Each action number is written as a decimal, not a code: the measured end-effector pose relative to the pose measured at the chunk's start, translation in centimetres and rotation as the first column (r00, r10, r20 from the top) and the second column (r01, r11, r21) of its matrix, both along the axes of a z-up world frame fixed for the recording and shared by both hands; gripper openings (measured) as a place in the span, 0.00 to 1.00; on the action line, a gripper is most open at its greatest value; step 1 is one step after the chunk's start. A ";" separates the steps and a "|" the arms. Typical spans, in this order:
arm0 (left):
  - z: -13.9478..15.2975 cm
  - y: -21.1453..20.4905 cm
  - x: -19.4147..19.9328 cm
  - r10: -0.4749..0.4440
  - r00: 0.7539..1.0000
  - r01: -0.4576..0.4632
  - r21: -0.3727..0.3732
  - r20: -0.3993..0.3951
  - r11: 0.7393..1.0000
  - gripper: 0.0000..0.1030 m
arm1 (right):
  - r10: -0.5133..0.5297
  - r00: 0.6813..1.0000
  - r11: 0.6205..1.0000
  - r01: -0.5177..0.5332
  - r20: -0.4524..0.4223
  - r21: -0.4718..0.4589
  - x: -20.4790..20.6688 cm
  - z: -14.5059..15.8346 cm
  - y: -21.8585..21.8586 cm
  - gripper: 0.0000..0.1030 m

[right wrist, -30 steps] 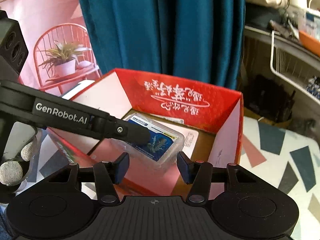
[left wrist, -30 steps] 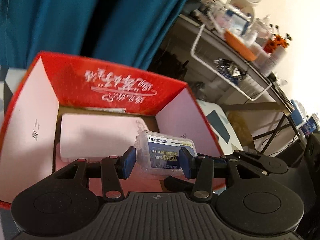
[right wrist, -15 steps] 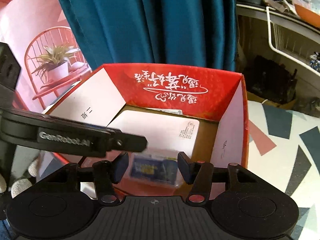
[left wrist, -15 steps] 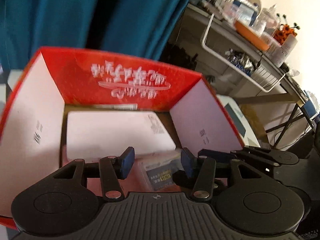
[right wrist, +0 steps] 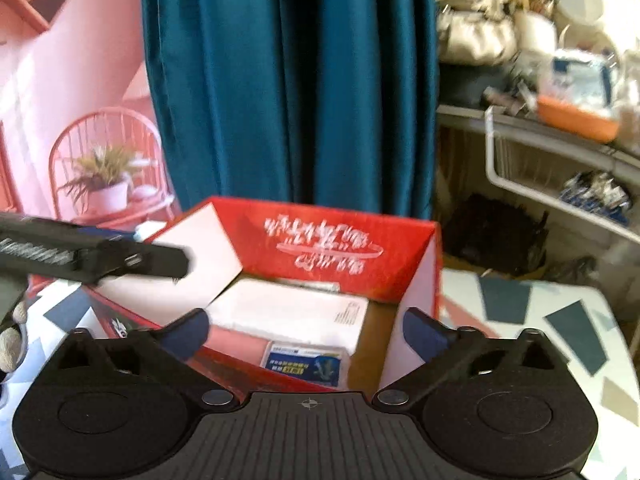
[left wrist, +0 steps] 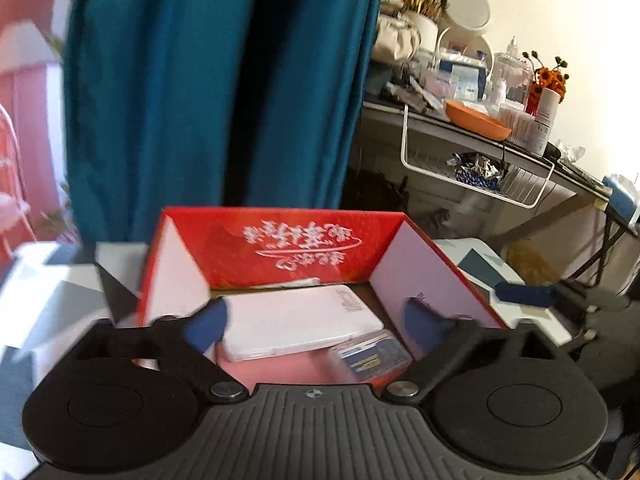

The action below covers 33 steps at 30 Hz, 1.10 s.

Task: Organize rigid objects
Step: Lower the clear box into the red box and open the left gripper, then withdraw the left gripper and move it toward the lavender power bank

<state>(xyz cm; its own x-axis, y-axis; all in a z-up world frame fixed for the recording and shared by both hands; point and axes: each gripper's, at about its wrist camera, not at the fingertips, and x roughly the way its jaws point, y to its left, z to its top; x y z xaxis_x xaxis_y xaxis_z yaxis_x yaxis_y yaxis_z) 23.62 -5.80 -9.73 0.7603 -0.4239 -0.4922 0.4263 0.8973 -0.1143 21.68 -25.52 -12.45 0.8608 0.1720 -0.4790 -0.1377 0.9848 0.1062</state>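
Both the left gripper and right gripper are opening, released; the small clear plastic case lies in the red cardboard box at 6 o'clock.

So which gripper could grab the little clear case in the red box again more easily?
Probably the left gripper: the case lies near its right finger. Seen from the right gripper, the case sits behind the box's near wall. Both are opening, holding nothing.
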 end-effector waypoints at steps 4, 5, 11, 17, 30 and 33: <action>-0.1 1.4 -2.8 0.006 1.000 -0.006 0.018 0.022 1.000 1.00 | -0.027 0.999 0.999 0.027 0.024 0.024 -2.4 -0.1 -0.2 1.00; -0.3 1.7 -3.3 0.009 1.000 -0.009 0.019 0.025 1.000 1.00 | -0.039 0.999 0.999 0.039 0.033 0.022 -3.1 -0.2 -0.2 1.00; -2.4 2.4 -6.6 0.046 0.999 -0.046 0.057 0.010 0.997 1.00 | -0.081 0.994 0.997 0.080 0.075 0.024 -7.0 -1.9 0.4 1.00; -4.8 3.3 -8.9 0.054 0.998 -0.054 0.003 -0.041 0.999 1.00 | -0.121 0.992 0.992 0.121 0.024 0.019 -9.7 -4.6 1.2 1.00; -9.1 2.1 -11.2 0.017 0.993 -0.014 0.022 -0.114 1.000 0.99 | -0.130 0.990 0.992 0.130 -0.046 -0.009 -14.8 -10.1 2.3 1.00; -9.5 2.2 -11.0 0.030 0.992 -0.028 0.020 -0.124 0.999 0.99 | -0.141 0.985 0.990 0.141 -0.098 -0.007 -14.8 -11.3 1.8 0.99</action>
<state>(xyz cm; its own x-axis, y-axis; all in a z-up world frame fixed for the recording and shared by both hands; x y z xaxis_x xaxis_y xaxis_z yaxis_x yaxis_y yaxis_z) 12.60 -3.56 -19.23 0.7044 -0.3926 -0.5913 0.3838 0.9115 -0.1479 6.91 -23.75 -23.73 0.8253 0.0525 -0.5623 0.0133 0.9936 0.1123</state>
